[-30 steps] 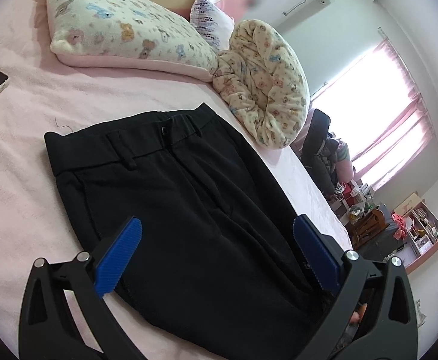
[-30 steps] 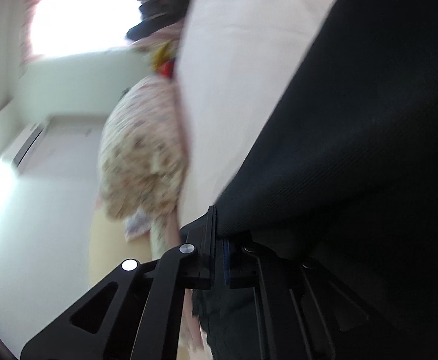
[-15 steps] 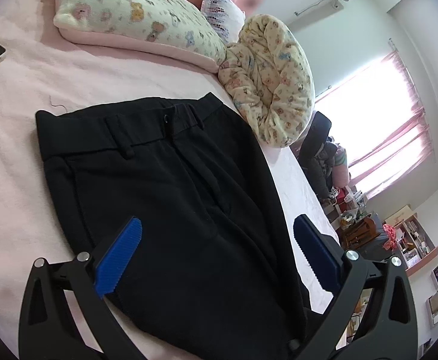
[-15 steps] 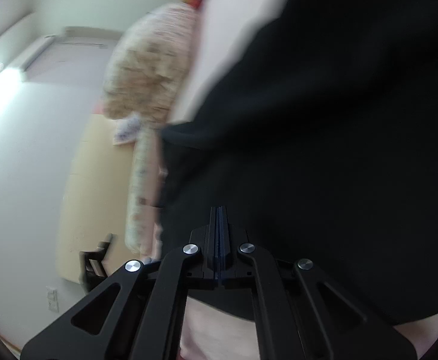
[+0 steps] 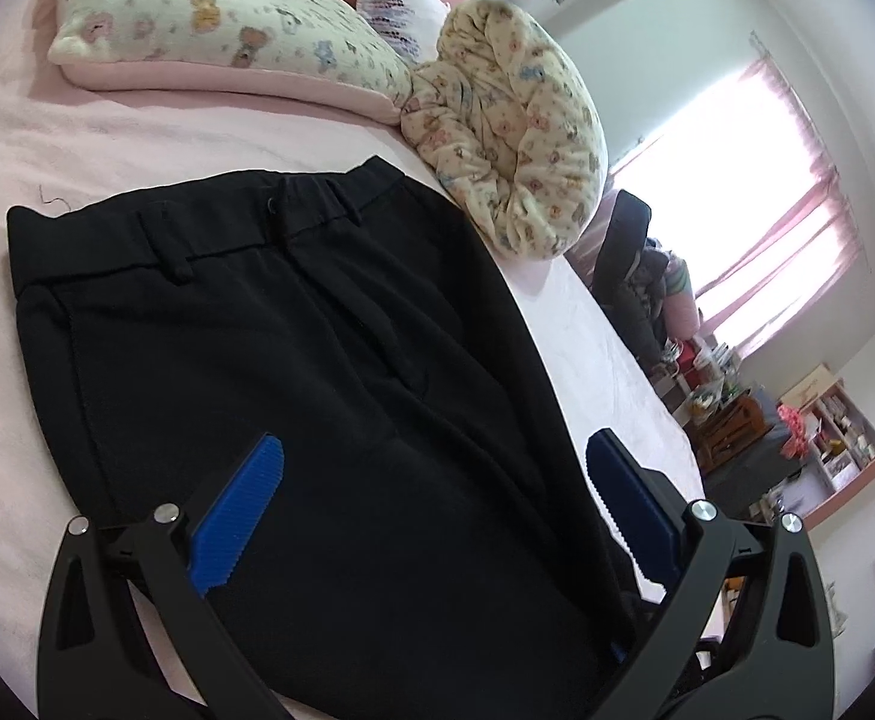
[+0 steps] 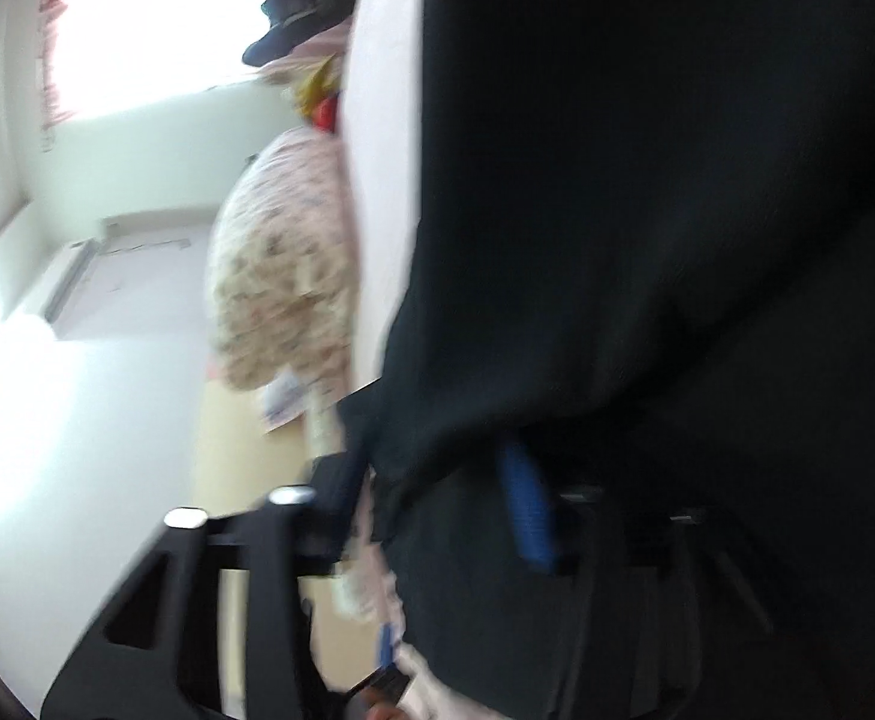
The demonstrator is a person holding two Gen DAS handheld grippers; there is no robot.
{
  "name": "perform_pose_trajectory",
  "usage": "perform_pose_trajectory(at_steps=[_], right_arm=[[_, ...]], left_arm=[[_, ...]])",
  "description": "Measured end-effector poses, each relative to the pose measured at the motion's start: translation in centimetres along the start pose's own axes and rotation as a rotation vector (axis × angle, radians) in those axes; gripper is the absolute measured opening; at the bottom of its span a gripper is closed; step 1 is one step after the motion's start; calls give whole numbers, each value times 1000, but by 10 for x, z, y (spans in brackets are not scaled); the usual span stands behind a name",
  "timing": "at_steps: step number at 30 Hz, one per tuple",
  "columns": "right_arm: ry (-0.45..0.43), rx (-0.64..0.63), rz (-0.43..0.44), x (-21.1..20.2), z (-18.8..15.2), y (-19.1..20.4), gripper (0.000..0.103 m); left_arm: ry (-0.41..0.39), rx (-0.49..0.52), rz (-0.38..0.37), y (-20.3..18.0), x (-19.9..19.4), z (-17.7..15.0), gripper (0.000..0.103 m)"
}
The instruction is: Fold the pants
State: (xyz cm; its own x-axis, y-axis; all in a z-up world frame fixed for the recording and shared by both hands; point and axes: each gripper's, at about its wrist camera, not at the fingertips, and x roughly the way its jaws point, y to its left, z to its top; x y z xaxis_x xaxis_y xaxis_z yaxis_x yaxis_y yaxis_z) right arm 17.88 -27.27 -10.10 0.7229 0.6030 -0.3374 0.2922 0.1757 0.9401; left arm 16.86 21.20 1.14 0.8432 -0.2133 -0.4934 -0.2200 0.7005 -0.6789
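Black pants (image 5: 269, 348) lie flat on the pink bed, waistband toward the pillows. My left gripper (image 5: 437, 480) hangs just above the pants' lower part, jaws wide open and empty, blue pads (image 5: 239, 510) on either side. In the blurred right wrist view the black pants (image 6: 647, 210) fill the right half. My right gripper (image 6: 437, 492) shows one blue pad (image 6: 527, 516) apart from the left finger, with black cloth draped between them. The fingers look spread, and the cloth hides the gap.
A teddy-print pillow (image 5: 215, 24) and a rolled print blanket (image 5: 509, 144) lie at the bed's head. Pink bedsheet (image 5: 107, 138) surrounds the pants. A window with pink curtains (image 5: 785, 204), a chair and shelves stand beyond the bed's right edge.
My left gripper has drifted closer over the pants, still open. My right gripper was clamped shut on the cloth; now its fingers stand apart and the view has swung.
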Motion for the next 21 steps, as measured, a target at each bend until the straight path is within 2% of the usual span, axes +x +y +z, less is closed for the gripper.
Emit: perform_pose_trajectory(at_steps=[1,3,8,11,13,17,21], right_arm=[[-19,2,-13,0,0,-4,3],[-27,-20,5,-4,-4,-8,2],[-9,-204,79,-35,-26,0,2],[16,-321,85,-47,-34,-1,2],[29,-341,85,-45,-33,-7,2],[39,-378,127,-25,-31,-1,2],[44,-384,167,-30,-24,-11,2]], left_arm=[[4,-1,-1,0,1,-1,101],[18,-6,-4,1,2,0,101],[85,-13,-21,2,11,5,101],[109,4,-28,-6,25,24,101],[117,6,-25,-17,40,46,101],[211,-6,-42,-48,92,90,101],[306,8,42,-75,163,117,100]])
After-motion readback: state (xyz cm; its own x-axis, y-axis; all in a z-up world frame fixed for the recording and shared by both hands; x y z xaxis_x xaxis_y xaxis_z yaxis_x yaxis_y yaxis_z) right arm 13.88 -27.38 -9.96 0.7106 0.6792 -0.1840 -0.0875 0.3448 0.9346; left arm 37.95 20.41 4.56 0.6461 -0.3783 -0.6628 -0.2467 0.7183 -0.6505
